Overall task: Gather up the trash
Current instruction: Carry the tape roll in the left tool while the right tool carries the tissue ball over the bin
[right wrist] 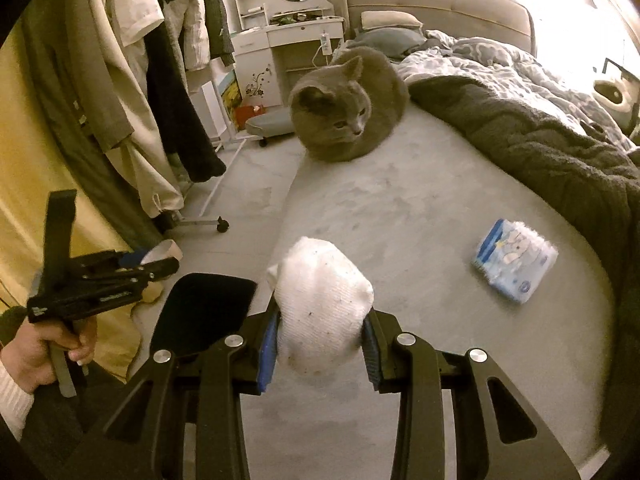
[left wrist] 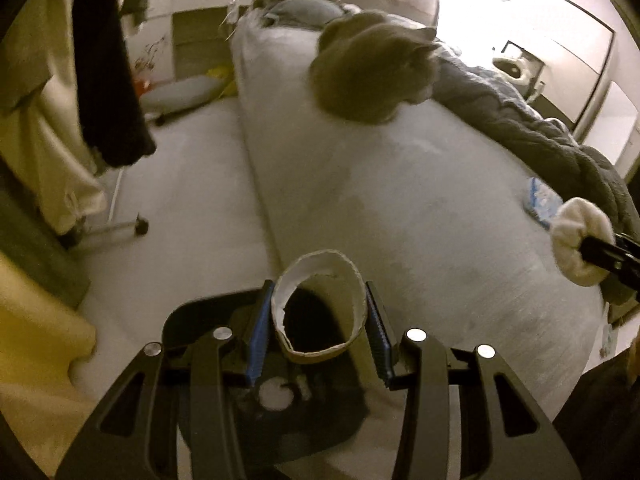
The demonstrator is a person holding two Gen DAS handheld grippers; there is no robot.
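My left gripper (left wrist: 320, 328) is shut on a cardboard roll core (left wrist: 320, 312) and holds it over a black bin (left wrist: 208, 312) on the floor by the bed. It also shows in the right wrist view (right wrist: 160, 264). My right gripper (right wrist: 320, 332) is shut on a balled white sock (right wrist: 322, 304), held above the bed's near corner; it also shows in the left wrist view (left wrist: 580, 246). A blue and white tissue pack (right wrist: 514, 266) lies on the sheet to the right, also in the left wrist view (left wrist: 542, 202).
A grey cat (right wrist: 344, 108) lies on the bed (right wrist: 400, 208) beyond the grippers. A dark blanket (right wrist: 540, 144) covers the bed's right side. A wheeled clothes rack (right wrist: 160, 80) with hanging clothes stands on the left. A white dresser (right wrist: 288, 40) is at the back.
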